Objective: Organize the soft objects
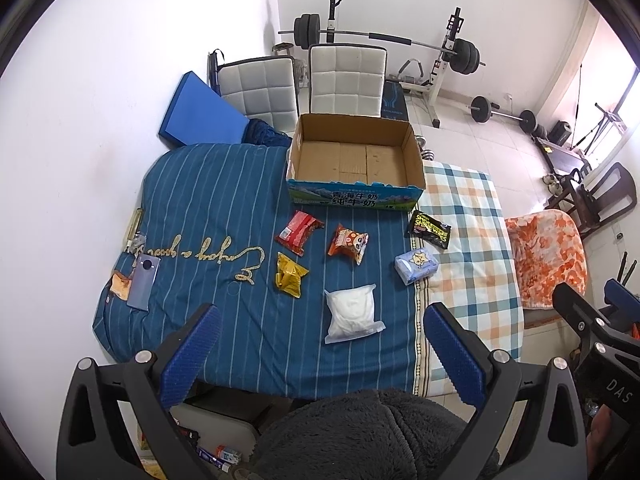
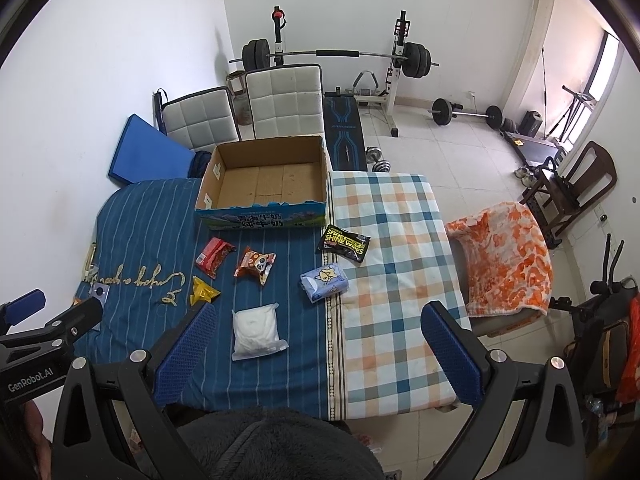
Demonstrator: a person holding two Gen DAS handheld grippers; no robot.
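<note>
White pouch (image 1: 353,314) just ahead of left gripper (image 1: 320,356): light, squashy, slick film; pinch at edge seam. Left gripper, right gripper (image 2: 320,354) both spread, empty.

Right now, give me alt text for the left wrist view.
Open left gripper hovers over a blue striped bed holding six soft packets, nearest a white bag, before an empty cardboard box. Gym weights stand behind.
</note>
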